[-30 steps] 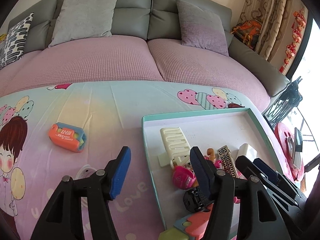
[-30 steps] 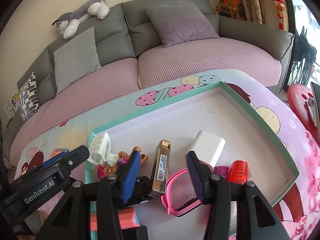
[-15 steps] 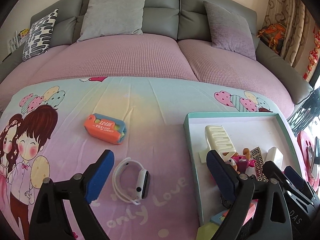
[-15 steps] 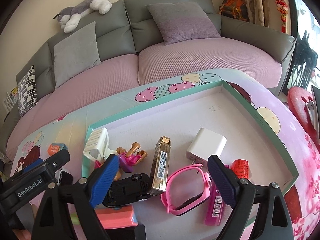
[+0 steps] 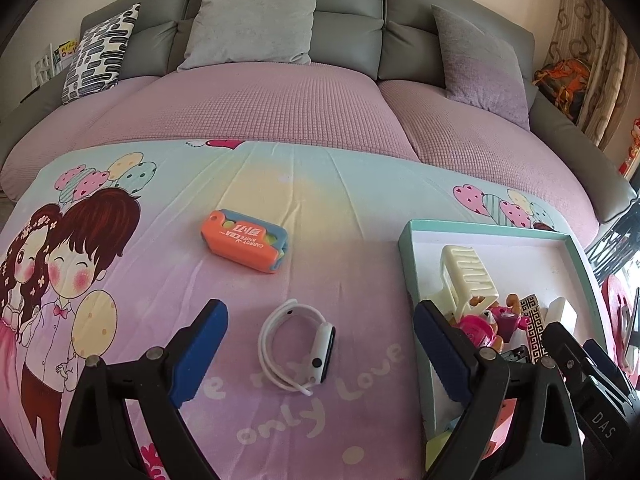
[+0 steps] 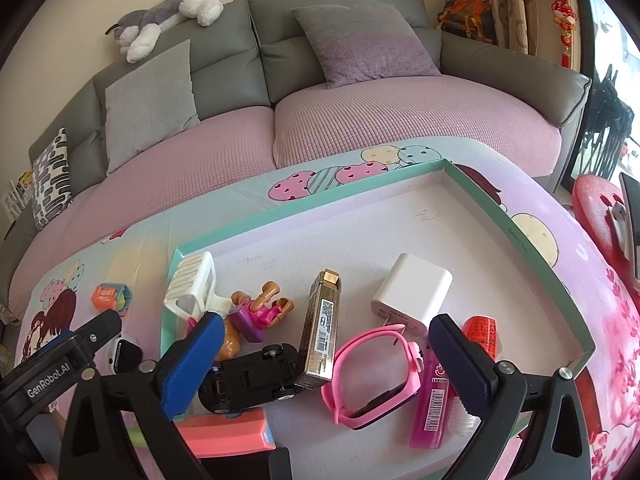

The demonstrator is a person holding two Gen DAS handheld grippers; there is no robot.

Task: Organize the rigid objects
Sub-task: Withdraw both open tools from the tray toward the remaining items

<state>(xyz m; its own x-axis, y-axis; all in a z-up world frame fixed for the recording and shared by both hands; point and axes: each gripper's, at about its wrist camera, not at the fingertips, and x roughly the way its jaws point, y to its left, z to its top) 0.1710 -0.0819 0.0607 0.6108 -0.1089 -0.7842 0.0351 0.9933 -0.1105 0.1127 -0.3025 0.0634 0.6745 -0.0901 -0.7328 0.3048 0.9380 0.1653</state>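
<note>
A: We look across a tabletop point(image 5: 328, 208) covered with a pastel cartoon-print cloth, a drawn couple at its left and hearts near the far edge. Behind it we see a grey sofa point(image 5: 352, 12) with a pink textured seat cover, a patterned cushion at the left, grey cushions along the back, and curtains at the right. From the right wrist view we also spot a plush dog point(image 6: 168, 12) lying on the sofa back.

B: And the tools? Our left tool point(image 5: 320, 344) stands spread wide, its jaws having just opened, with nothing pressed between the pads. The white smartwatch point(image 5: 298, 346) lies on the cloth right between its fingers, touching neither. Beyond it, ahead and a little left, lies the orange folding knife toy point(image 5: 244, 246), well clear of the tool.

A: To the right of that tool we have the teal-rimmed tray point(image 6: 516, 220). Our right tool point(image 6: 326, 344) hangs over its near part, jaws also just opened and fully spread, gripping nothing.

B: Between its fingers we see, left to right, the black toy car point(image 6: 252, 376), the gold box point(image 6: 322, 344) and the pink watch point(image 6: 376, 376). Beside its right finger lies the magenta lighter point(image 6: 432, 400); ahead lie a cream hair clip point(image 6: 194, 286), a small doll point(image 6: 260, 312) and a white charger point(image 6: 412, 294).
</note>
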